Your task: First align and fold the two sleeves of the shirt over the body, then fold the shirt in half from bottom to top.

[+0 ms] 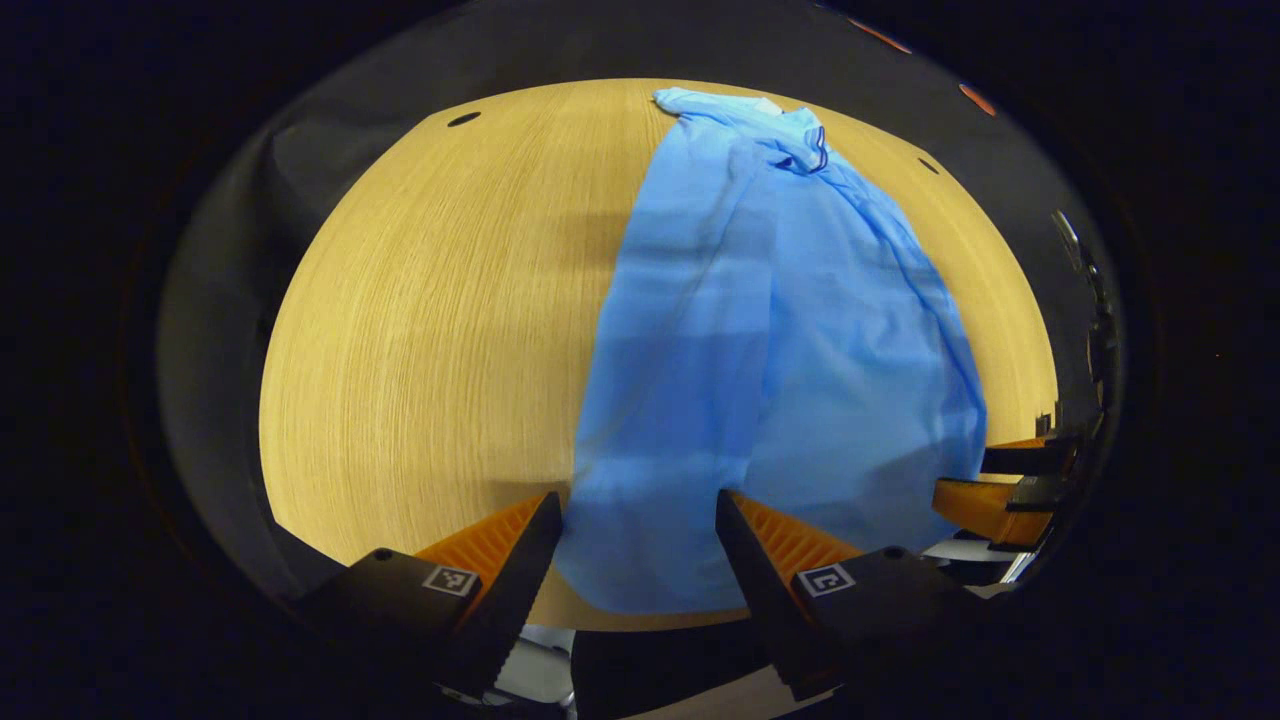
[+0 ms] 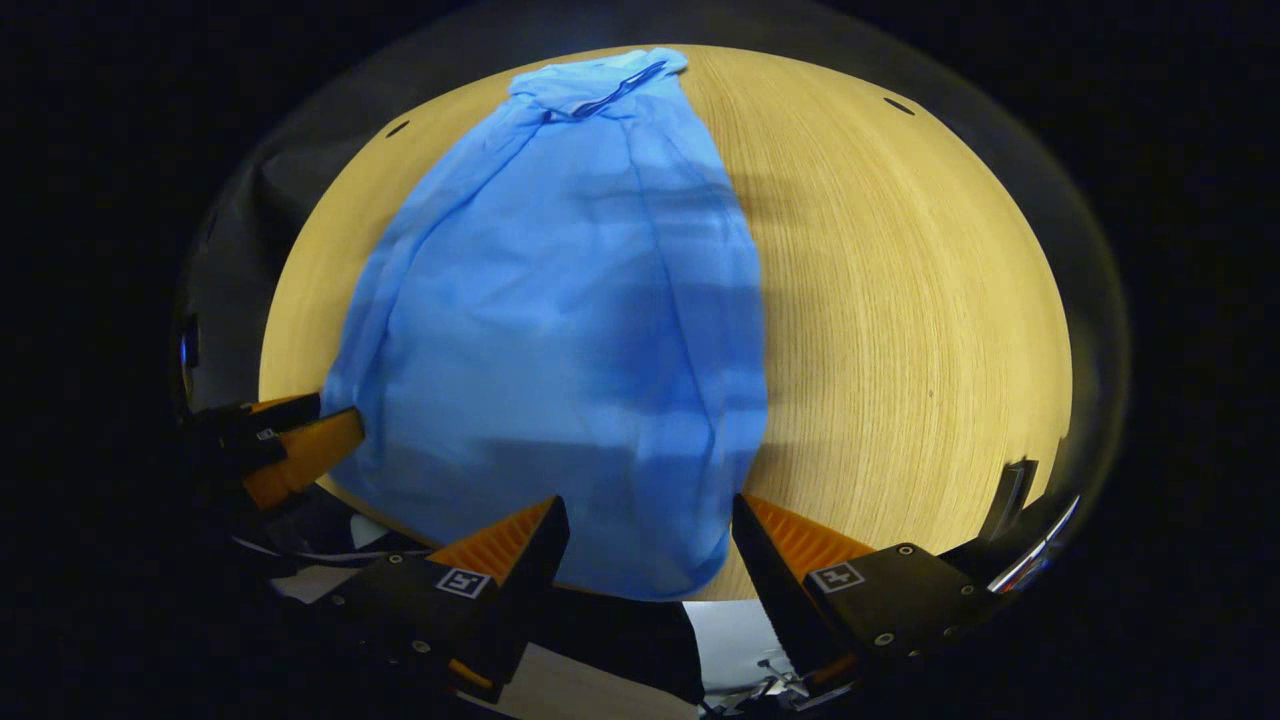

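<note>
In the left gripper view, your left gripper (image 1: 636, 520) sits at the bottom of the frame with its jaws spread wide, nothing between them but the near hem of the blue shirt (image 1: 770, 340). The shirt runs up the right half of the wooden table (image 1: 430, 330), collar at the top. Your right gripper (image 1: 985, 480) pokes in at the lower right edge.

In the right gripper view, the right gripper (image 2: 650, 525) is open too, straddling the shirt's (image 2: 560, 330) bottom edge. Shirt fills center-left; left gripper (image 2: 330, 425) shows at lower left, by the hem.
</note>
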`<action>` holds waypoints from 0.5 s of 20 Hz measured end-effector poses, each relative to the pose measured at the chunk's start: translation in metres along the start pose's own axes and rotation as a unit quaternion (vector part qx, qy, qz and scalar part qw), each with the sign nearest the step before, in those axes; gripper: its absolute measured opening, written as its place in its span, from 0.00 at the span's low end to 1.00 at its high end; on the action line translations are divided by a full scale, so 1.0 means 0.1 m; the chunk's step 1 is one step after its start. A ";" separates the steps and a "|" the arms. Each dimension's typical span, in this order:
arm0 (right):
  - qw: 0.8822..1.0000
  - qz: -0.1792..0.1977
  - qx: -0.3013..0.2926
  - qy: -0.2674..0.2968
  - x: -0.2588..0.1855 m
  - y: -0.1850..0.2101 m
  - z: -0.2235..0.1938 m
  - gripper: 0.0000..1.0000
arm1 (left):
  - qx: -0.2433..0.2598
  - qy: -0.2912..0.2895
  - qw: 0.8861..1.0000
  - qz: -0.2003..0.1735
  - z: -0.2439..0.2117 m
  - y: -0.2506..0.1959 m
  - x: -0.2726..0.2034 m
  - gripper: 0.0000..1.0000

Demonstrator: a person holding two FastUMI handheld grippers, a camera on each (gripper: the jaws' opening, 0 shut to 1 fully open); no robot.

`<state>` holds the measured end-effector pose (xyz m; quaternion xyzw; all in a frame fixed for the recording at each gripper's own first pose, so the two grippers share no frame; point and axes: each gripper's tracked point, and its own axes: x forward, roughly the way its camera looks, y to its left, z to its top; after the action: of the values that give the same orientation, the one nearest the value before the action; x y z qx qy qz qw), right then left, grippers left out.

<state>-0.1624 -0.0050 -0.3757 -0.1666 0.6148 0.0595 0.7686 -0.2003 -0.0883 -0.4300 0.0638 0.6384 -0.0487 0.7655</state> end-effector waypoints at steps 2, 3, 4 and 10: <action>1.000 -0.013 -0.012 0.002 0.04 -0.01 -0.02 0.99 | -0.007 0.008 1.000 0.010 -0.07 0.04 -0.02 1.00; 1.000 -0.022 -0.015 0.001 0.05 -0.05 0.00 0.98 | -0.006 0.008 1.000 0.010 -0.07 0.04 0.01 0.98; 0.999 -0.029 -0.018 0.000 0.06 -0.07 -0.01 0.96 | -0.002 0.005 1.000 0.011 -0.04 0.03 0.01 0.96; 1.000 -0.025 -0.008 -0.012 0.04 -0.07 0.02 0.47 | 0.014 -0.016 1.000 -0.005 0.04 -0.08 0.07 0.26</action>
<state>-0.1573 -0.0116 -0.3780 -0.1868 0.6010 0.0471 0.7757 -0.1962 -0.0973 -0.4360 0.0704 0.6258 -0.0621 0.7743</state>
